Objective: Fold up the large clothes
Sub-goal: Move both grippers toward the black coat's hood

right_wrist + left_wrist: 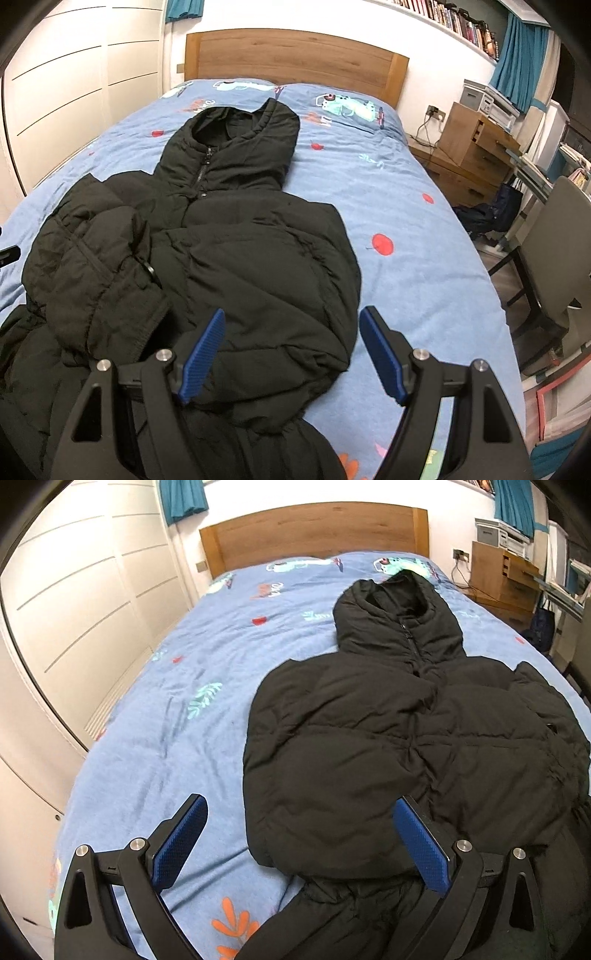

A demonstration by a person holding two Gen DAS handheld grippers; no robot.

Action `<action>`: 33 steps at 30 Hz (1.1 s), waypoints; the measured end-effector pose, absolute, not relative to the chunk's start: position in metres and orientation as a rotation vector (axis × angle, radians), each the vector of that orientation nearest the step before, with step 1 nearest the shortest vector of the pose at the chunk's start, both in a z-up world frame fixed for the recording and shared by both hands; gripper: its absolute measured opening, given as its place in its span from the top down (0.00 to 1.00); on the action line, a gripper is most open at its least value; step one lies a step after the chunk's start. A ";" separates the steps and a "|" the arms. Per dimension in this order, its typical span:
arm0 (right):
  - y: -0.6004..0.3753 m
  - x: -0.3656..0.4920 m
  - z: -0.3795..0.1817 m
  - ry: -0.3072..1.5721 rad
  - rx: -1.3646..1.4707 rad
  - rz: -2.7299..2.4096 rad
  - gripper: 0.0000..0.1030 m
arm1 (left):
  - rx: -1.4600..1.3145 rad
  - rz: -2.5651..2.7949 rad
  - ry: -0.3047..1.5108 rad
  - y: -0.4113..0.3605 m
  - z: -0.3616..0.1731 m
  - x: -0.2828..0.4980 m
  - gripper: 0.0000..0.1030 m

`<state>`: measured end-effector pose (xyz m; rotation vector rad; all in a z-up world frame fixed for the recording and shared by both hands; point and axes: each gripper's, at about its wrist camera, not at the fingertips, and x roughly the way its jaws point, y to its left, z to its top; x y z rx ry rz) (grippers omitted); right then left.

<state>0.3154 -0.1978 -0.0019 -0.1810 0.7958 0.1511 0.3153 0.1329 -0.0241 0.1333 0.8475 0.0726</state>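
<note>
A black hooded puffer jacket (388, 738) lies front up on the blue patterned bedspread (166, 720), hood toward the wooden headboard. Both sleeves are folded in over the chest, and the zip runs up to the collar. My left gripper (299, 834) hovers open above the jacket's near left edge, nothing between its blue pads (181, 842). In the right wrist view the same jacket (240, 258) fills the left and middle. My right gripper (291, 350) is open above the jacket's near right edge, its jaws holding nothing.
White wardrobe doors (74, 609) line the left side of the bed. A wooden headboard (295, 59) stands at the far end. To the right are a wooden bedside cabinet (472, 147), a dark bag (495, 214) on the floor and a grey chair (554, 251).
</note>
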 end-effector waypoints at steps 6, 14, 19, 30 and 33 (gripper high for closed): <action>-0.186 0.312 -0.005 0.792 -0.179 0.184 0.28 | 0.142 0.062 0.828 0.121 -0.024 0.310 0.04; -0.181 0.312 0.000 0.770 -0.174 0.208 0.28 | 0.152 0.024 0.802 0.110 -0.020 0.319 0.03; -0.185 0.346 0.000 0.762 -0.176 0.208 0.28 | 0.158 -0.006 0.798 0.102 -0.024 0.358 0.01; -0.182 0.465 -0.006 0.800 -0.076 0.280 0.28 | 0.051 -0.088 0.905 0.115 -0.029 0.484 0.01; -0.180 0.493 -0.006 0.876 0.008 0.305 0.28 | 0.000 -0.080 0.976 0.124 -0.025 0.510 0.01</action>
